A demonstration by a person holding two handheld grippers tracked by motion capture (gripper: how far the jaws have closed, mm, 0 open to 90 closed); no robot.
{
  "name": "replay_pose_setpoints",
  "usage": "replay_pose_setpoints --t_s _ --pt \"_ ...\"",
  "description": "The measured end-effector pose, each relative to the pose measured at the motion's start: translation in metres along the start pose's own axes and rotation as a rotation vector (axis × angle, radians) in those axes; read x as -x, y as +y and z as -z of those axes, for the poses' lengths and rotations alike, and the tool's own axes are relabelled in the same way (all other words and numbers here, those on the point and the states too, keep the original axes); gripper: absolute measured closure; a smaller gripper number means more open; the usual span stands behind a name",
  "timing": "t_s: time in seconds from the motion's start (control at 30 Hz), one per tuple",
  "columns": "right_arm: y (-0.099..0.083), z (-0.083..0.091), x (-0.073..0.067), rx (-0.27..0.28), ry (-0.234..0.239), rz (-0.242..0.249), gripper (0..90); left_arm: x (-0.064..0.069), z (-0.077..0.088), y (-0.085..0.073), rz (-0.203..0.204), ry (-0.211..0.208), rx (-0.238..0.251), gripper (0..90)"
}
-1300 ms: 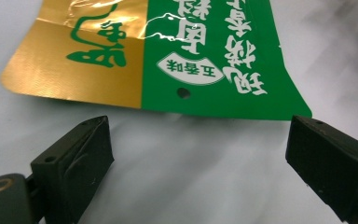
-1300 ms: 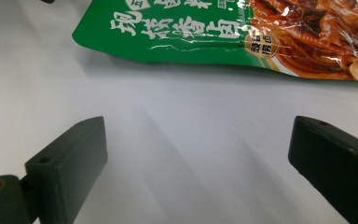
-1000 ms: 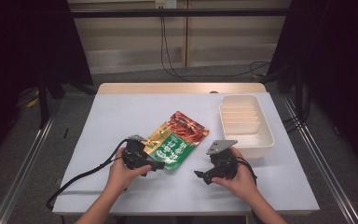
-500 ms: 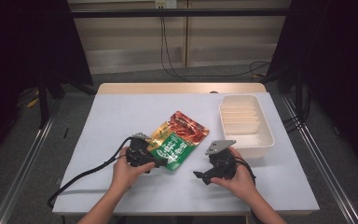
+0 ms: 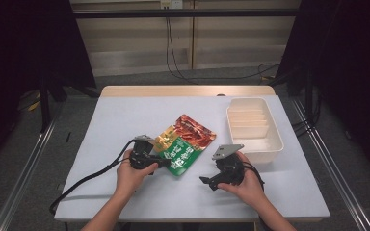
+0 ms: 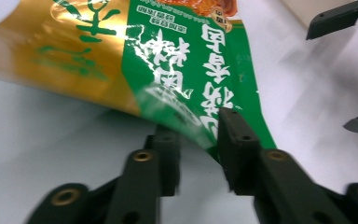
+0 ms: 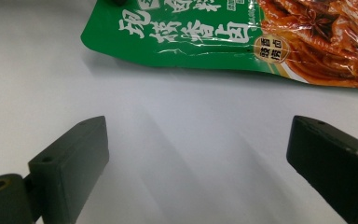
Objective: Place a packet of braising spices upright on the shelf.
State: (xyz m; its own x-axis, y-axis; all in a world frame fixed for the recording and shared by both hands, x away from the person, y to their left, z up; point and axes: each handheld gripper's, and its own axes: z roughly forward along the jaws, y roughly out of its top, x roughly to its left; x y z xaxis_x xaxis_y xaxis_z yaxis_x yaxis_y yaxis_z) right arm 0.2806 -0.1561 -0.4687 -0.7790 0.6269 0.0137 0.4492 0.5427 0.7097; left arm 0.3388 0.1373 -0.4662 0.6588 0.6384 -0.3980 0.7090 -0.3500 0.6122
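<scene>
My grippers: 2, left gripper (image 5: 166,162) and right gripper (image 5: 204,181)
My hands: 2
Food pouch (image 5: 185,142): 1
White divided tray (image 5: 254,143): 1
Surface (image 5: 125,115): 1

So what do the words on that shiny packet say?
Packet, green part: big white Chinese characters, too broken up by glare to quote for sure.
Round gold badge on the packet: small characters, too small to read.
White tray: no writing on it.
</scene>
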Motion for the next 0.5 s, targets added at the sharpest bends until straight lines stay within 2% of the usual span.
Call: replay_pose_setpoints --t_s 0.1,0.13,0.3,0.33,0.5 --pt "0.000 0.000 0.000 0.001 0.010 -0.002 5.3 -0.001 0.002 0.002 0.013 -0.011 -0.002 76.3" --pt "0.000 0.000 0.000 0.001 0.013 -0.001 5.3 -0.001 0.003 0.003 0.029 -0.016 -0.002 78.9" --pt "0.000 0.000 -0.001 0.000 0.012 -0.001 5.4 -0.005 0.006 0.005 0.043 -0.023 -0.009 83.6" --pt "0.000 0.000 0.000 0.000 0.015 0.004 5.3 -0.007 0.009 0.007 0.045 -0.009 -0.011 84.3" --pt "0.000 0.000 -0.001 -0.003 0.007 0.004 5.4 -0.011 0.014 0.011 0.055 -0.001 -0.009 85.4"
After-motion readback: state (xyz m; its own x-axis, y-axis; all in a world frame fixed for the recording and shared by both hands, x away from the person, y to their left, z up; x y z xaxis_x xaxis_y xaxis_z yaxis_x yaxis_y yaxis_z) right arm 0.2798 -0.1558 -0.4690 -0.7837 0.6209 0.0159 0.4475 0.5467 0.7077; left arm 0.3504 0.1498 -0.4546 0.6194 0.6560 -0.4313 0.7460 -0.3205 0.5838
